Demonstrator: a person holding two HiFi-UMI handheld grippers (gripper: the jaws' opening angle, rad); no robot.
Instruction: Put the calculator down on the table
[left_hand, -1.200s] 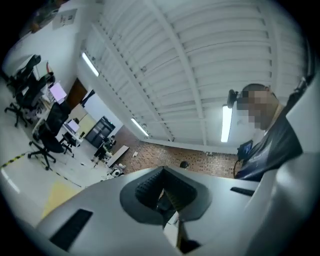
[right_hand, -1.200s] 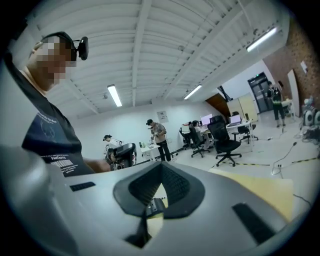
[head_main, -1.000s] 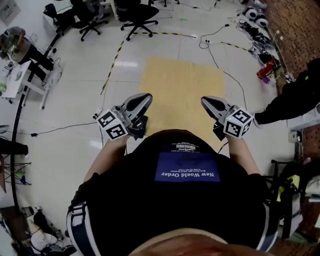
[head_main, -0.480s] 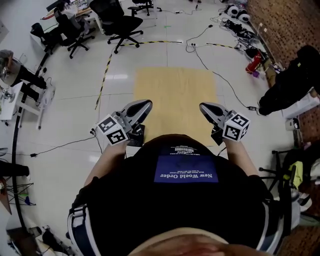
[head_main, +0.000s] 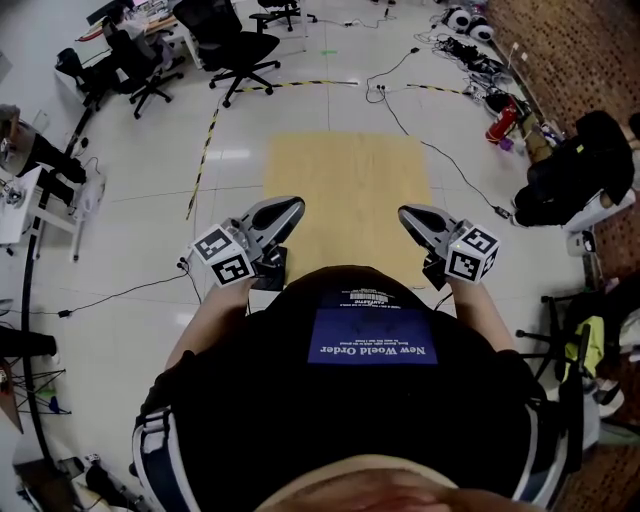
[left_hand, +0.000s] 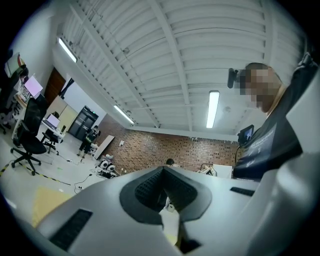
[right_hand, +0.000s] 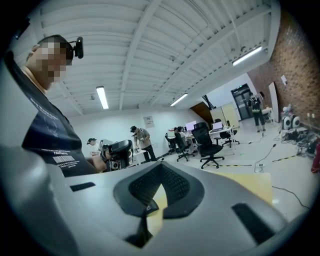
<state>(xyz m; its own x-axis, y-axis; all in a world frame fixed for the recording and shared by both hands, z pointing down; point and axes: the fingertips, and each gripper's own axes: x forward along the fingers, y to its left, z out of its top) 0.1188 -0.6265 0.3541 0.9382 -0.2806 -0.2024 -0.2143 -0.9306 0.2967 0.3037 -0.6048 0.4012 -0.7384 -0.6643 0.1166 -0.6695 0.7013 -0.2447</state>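
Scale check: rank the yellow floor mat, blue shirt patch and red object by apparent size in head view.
1. yellow floor mat
2. blue shirt patch
3. red object
The patch is nearest the camera, which inflates it.

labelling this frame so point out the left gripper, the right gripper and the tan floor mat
left gripper (head_main: 296, 204), head view, at its closed jaw tips
right gripper (head_main: 404, 212), head view, at its closed jaw tips
tan floor mat (head_main: 345, 175), head view, on its bare middle

A tan mat (head_main: 347, 190), striped tape (head_main: 204, 152) and office chairs (head_main: 238, 48) rest on the pale floor (head_main: 130, 245).
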